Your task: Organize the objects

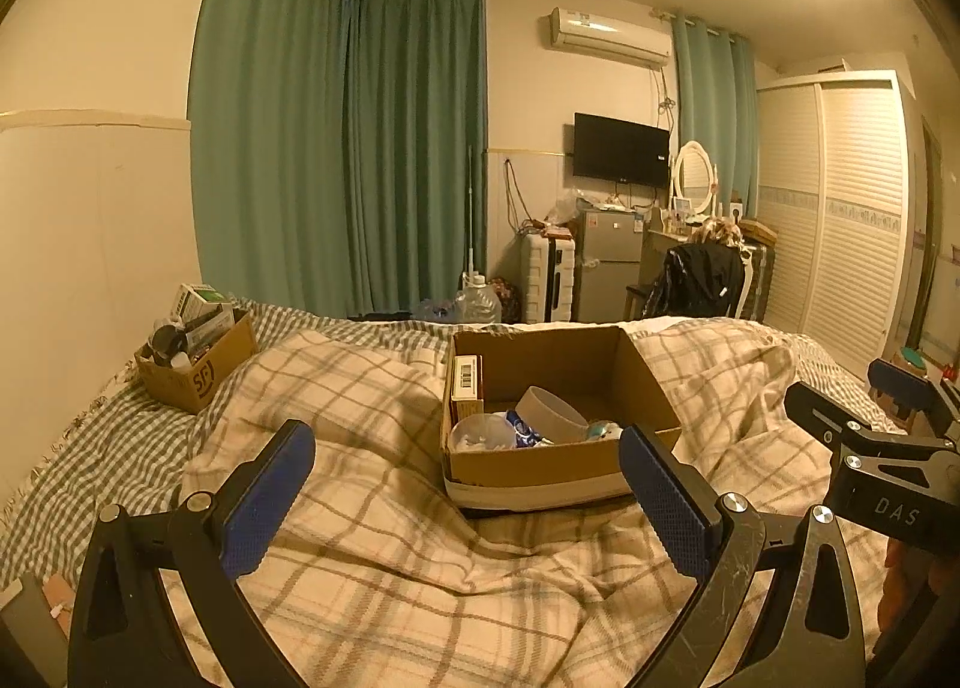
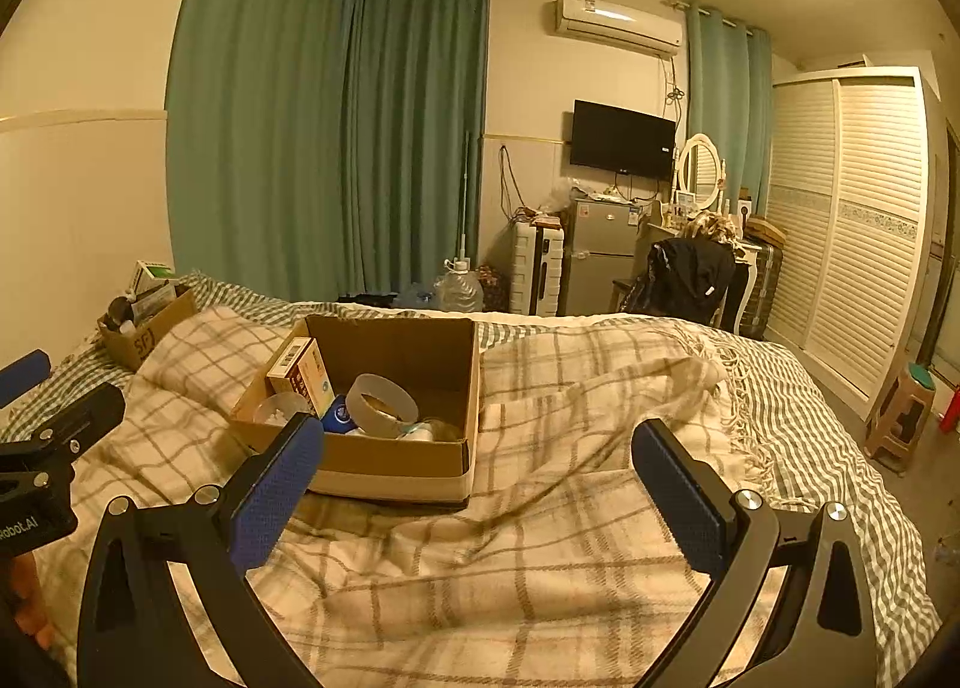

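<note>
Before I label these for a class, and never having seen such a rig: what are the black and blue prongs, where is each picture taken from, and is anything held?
No robot arm here: a person holds a two-finger tool in each hand. Each picture comes from a camera on one tool, looking forward along its blue-padded jaws. One view shows the left gripper, the other the right gripper; each tool also shows at the edge of the other's view. Both are open and hold nothing.

Below them is a bed with a plaid blanket. On it sits an open cardboard box with a grey ring, a small carton and other bits. A smaller, fuller box sits near the wall.
</note>
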`<state>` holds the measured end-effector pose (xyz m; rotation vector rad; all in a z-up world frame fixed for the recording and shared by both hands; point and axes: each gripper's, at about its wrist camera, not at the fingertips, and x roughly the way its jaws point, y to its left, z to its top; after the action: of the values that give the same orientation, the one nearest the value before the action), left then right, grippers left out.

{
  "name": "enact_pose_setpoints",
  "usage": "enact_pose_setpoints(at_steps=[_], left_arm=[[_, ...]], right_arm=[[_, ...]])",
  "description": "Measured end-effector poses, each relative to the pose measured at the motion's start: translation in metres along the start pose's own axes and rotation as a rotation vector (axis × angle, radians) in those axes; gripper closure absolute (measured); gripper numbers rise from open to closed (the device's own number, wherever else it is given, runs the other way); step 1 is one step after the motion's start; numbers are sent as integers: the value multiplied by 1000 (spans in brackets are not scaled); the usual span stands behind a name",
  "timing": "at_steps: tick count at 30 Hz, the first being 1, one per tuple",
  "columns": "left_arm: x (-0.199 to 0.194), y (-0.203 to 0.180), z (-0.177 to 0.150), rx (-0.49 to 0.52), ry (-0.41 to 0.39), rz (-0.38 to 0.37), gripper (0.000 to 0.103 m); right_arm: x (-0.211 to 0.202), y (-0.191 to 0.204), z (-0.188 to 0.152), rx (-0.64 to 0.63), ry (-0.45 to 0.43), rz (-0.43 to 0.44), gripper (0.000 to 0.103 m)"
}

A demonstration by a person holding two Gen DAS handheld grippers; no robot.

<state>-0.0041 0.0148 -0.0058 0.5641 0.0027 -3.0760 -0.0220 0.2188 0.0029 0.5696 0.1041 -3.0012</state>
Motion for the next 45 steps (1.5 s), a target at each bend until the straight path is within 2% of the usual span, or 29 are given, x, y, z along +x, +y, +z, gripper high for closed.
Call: enact_pose_setpoints(at_steps=[27,45], left_arm=[[0,-3,-3,40,-8,32,0],[-2,-2,-4,26,-14,40,0]], right_arm=[[0,3,-3,-4,5,-4,0],[1,2,-3,0,8,-5,0]])
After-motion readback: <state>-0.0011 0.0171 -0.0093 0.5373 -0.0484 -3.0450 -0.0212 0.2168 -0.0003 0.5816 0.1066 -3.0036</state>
